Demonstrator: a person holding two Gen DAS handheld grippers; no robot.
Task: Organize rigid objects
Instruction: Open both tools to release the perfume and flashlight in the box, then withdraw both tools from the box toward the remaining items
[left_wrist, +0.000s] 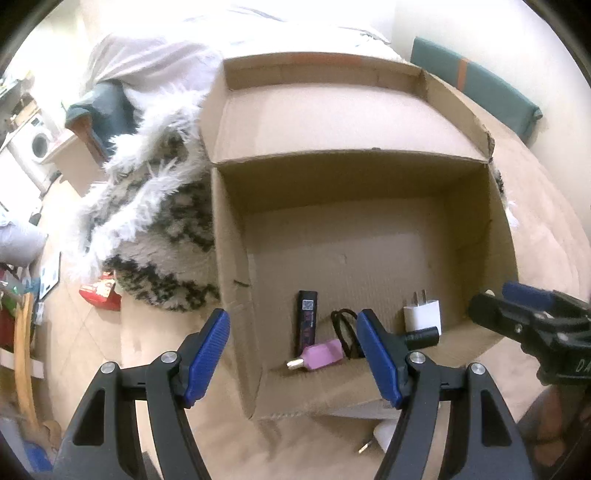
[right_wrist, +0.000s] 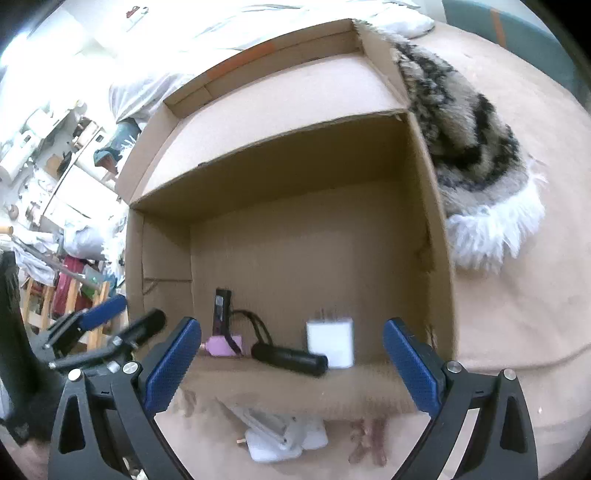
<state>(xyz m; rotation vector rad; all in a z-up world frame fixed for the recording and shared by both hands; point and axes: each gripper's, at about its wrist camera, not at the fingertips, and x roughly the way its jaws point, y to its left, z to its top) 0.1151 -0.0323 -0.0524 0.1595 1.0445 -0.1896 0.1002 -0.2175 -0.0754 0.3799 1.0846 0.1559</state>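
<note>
An open cardboard box (left_wrist: 354, 184) (right_wrist: 436, 236) lies on a tan bedspread. Along its near wall lie a pink plug (left_wrist: 321, 355) (right_wrist: 223, 346), a flat black stick (left_wrist: 307, 317) (right_wrist: 221, 306), a black cable (left_wrist: 341, 325) (right_wrist: 258, 326), a black cylinder (left_wrist: 423, 336) (right_wrist: 290, 359) and a white charger (left_wrist: 421, 314) (right_wrist: 329, 341). My left gripper (left_wrist: 291, 354) hangs open above the box's near left corner, nothing between its pads. My right gripper (right_wrist: 291, 360) stands open over the near wall, also empty. More white chargers (right_wrist: 284, 439) (left_wrist: 382, 435) lie outside, in front of the box.
A shaggy white and dark throw (left_wrist: 155, 221) (right_wrist: 476, 155) lies beside and behind the box. A teal cushion (left_wrist: 476, 81) sits at the far right. A red packet (left_wrist: 101, 293) lies on the floor at left. Cluttered furniture (right_wrist: 44, 177) fills the room's left side.
</note>
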